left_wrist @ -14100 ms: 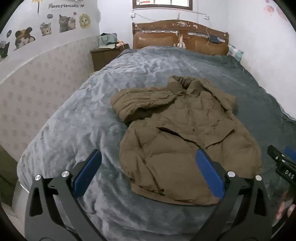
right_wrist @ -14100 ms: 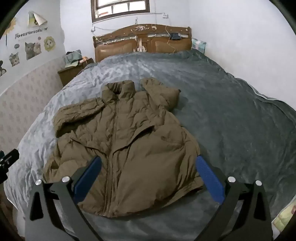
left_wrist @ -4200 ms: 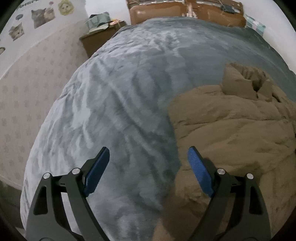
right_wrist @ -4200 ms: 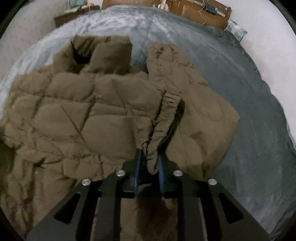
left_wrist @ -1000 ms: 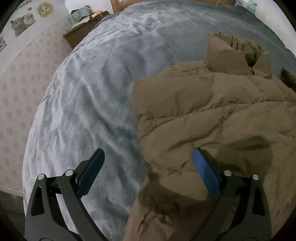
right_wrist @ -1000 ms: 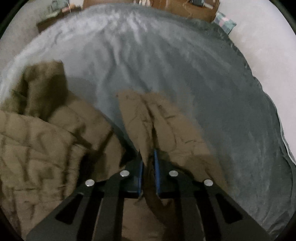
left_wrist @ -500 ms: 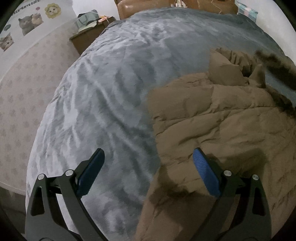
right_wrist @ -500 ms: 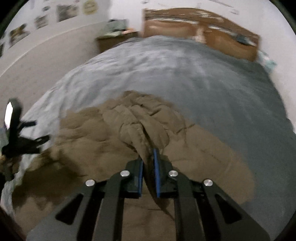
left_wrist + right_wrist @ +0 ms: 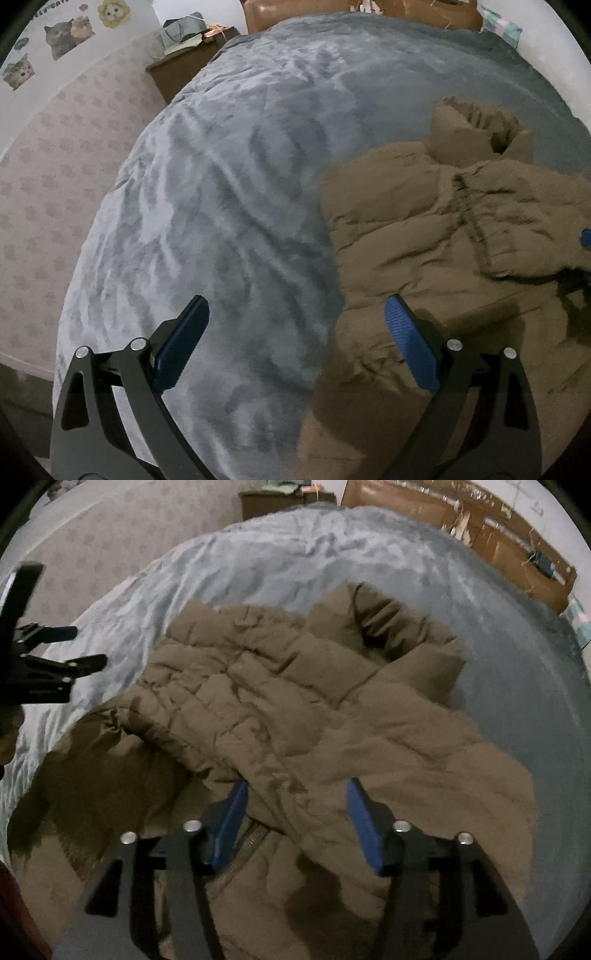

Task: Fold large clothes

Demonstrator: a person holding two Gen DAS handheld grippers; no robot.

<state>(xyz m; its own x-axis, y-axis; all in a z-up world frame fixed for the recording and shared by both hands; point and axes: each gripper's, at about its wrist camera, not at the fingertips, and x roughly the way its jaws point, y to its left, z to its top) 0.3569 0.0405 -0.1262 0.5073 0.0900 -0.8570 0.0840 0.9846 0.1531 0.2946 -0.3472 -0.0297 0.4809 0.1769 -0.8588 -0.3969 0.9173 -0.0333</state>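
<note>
The big brown jacket (image 9: 295, 709) lies spread on the bed (image 9: 221, 203), over toward the right half of it as the left camera sees it, collar end pointing at the headboard (image 9: 461, 528). One sleeve (image 9: 207, 716) is laid across the chest, and the right gripper (image 9: 295, 812) sits right over its cuff end with its jaws opening, the fabric lying between the blue pads but no longer pinched. Doing this well, I reckon, means letting the sleeve drop flat and straight before pulling clear, so the puffy quilting doesn't spring back off the body. The left gripper (image 9: 295, 343) hangs wide open, holding nothing, one pad over the blanket and the other just over the jacket's near edge, a decent spot to pin that edge if the padding wants to slide. Now the surroundings: the bed wears a plush grey-blue blanket, soft and rumpled, so a fold will probably sink rather than crease sharply. A patterned wall (image 9: 44, 184) runs along the bed's left side, a wooden nightstand (image 9: 184, 70) stands in the far corner, and cat stickers (image 9: 66, 31) dot the wall above it.
</note>
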